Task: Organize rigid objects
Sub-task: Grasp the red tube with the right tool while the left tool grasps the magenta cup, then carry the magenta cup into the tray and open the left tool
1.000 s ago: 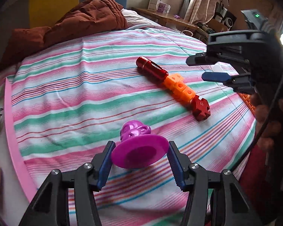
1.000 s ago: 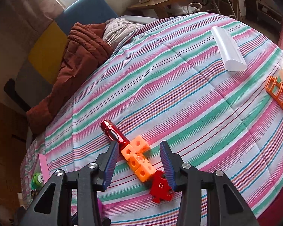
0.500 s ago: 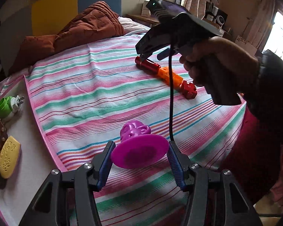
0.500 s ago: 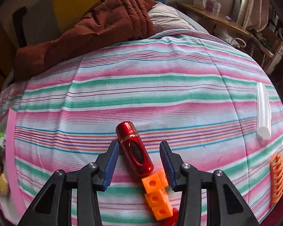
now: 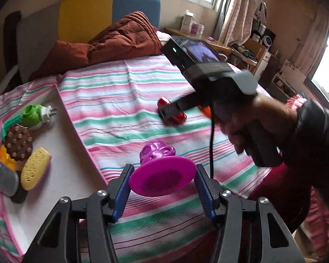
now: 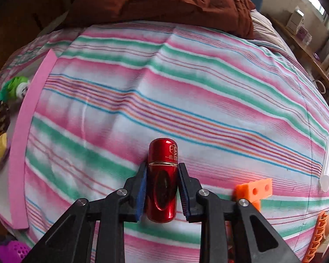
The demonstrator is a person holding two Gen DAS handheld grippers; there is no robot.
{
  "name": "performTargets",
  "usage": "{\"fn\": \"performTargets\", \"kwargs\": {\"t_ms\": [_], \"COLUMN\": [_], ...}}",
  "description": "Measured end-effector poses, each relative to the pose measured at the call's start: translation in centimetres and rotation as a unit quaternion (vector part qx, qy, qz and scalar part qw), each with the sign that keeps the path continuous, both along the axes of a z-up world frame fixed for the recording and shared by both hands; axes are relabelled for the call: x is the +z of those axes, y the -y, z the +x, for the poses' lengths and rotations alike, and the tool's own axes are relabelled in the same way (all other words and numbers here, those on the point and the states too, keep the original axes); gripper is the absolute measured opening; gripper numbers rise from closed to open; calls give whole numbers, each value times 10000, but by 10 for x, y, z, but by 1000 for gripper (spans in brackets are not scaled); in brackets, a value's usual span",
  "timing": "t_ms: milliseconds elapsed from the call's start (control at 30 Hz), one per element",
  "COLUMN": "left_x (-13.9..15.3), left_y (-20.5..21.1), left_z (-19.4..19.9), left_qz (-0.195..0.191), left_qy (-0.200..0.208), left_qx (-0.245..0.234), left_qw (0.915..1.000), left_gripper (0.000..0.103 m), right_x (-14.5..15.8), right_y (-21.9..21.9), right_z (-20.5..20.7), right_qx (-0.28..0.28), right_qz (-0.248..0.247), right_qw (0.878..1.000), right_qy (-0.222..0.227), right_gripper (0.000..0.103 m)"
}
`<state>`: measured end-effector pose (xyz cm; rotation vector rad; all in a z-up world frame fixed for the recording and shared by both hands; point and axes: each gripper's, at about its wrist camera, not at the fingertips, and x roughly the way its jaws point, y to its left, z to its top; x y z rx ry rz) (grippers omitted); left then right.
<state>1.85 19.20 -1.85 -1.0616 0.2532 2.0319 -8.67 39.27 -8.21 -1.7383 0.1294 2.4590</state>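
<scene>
A glossy red capsule (image 6: 162,153) lies lengthwise between my right gripper's (image 6: 162,165) blue pads, just above the striped bedspread (image 6: 186,87). The jaws are closing and the pads press both its sides. In the left wrist view a hand holds that gripper (image 5: 171,111) low over the bed with the capsule (image 5: 179,117) in it. My left gripper (image 5: 163,168) is shut on the flared base of a purple plastic toy (image 5: 162,175), held above the bed's near edge. Orange linked cubes (image 6: 255,188) lie just right of the capsule.
A white board with a pink rim (image 5: 61,149) lies at the left with a green plug toy (image 5: 33,115), a brown studded piece (image 5: 18,142) and a yellow sponge (image 5: 34,168). A white tube (image 6: 328,160) and an orange rack (image 6: 318,236) lie at the right. A brown quilt (image 5: 120,37) covers the far end.
My right gripper rolled, swung along the row to the red capsule and closed on it. My left gripper carried the purple toy left and up, bringing the white board into view.
</scene>
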Motion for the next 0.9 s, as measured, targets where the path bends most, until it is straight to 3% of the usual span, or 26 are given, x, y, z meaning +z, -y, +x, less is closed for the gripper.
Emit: {"fn": "performTargets", "kwargs": {"t_ms": [167,433,900], "left_x": [15,12,7], "left_y": [24,58,102], "left_z": [-10,-30,-39], "left_qz": [109,26,-55], "left_qy": [-182,-236,-229], "left_qx": [465,1159,1746], "left_qw": [9987,9930,9844], "left_gripper": [56,56,56], "right_x": [-3,-6,-6], "right_y": [4,17,20], "right_z": [13,16,14], "right_qx": [-35,421,360], "right_qz": [-17,499,581], "right_qw": [9996,9966,9961], "right_qy": [-278,-505,-562], "right_gripper": [27,27,27]}}
